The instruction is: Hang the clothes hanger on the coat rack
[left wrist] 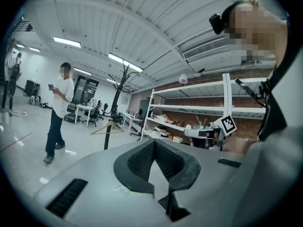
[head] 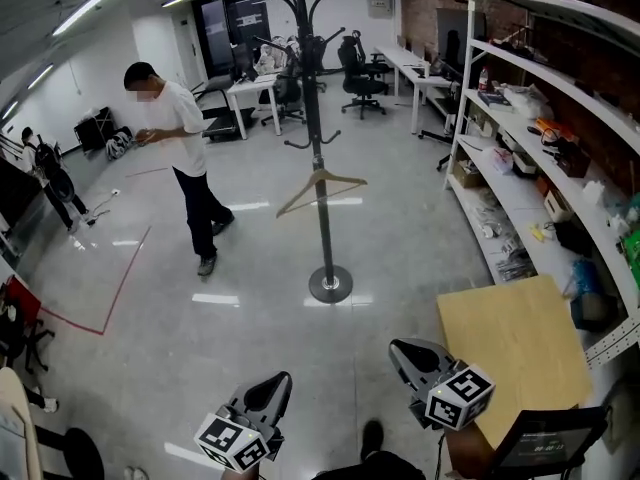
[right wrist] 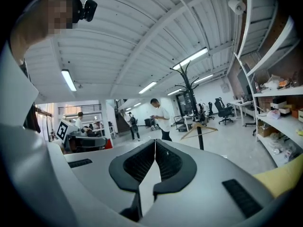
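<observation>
A black coat rack (head: 318,148) stands in the middle of the floor on a round base. A pale wooden hanger (head: 322,190) hangs from one of its lower hooks, beside the pole. My left gripper (head: 280,380) and right gripper (head: 397,350) are low in the head view, well short of the rack, both pointing toward it. In the left gripper view the left gripper (left wrist: 154,142) has its jaws together with nothing between them, with the hanger (left wrist: 107,126) far ahead. The right gripper (right wrist: 155,142) is shut and empty too, and the hanger (right wrist: 199,128) shows small beyond it.
A person in a white shirt (head: 180,158) stands left of the rack, looking down at their hands. White shelving (head: 540,168) full of items runs along the right wall. A light wooden table (head: 515,353) sits at my right. Desks and office chairs (head: 360,68) fill the back.
</observation>
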`<state>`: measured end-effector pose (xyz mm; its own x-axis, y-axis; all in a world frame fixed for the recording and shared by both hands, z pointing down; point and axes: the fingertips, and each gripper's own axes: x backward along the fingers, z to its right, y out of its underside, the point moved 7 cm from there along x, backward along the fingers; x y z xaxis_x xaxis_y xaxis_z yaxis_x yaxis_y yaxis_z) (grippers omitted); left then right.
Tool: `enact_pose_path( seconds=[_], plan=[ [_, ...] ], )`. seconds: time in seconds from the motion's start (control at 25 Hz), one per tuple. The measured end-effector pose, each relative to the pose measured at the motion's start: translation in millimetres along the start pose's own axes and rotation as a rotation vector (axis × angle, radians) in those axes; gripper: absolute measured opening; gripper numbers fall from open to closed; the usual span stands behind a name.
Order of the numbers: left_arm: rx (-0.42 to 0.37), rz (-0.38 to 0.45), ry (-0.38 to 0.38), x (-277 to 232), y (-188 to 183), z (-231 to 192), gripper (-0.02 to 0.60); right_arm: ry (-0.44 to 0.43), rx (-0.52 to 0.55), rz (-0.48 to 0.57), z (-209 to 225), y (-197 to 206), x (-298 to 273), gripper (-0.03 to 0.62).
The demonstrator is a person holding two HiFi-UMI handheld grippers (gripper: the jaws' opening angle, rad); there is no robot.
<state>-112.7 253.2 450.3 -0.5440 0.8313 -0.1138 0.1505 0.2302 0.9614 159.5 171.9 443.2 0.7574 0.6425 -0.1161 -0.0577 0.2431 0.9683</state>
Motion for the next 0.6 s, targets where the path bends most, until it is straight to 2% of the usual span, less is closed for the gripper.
enact_pose_path(
  seconds=[0.2,0.4,0.52,0.6],
  plan=[
    [0.012,-0.003,0.012,52,15,9,-0.002,0.037,-0.008,-0.02,-49,17,23,0.006],
    [0.038,-0.013,0.022,91,29,22,-0.002,0.028,0.001,-0.039,-96,27,48,0.006],
    [0.057,-0.009,0.022,102,32,35,-0.002,0.024,0.013,-0.032,-110,25,64,0.006],
    [0.043,-0.006,0.025,105,30,47,-0.002,0.021,0.015,-0.02,-112,22,74,0.006]
  ],
)
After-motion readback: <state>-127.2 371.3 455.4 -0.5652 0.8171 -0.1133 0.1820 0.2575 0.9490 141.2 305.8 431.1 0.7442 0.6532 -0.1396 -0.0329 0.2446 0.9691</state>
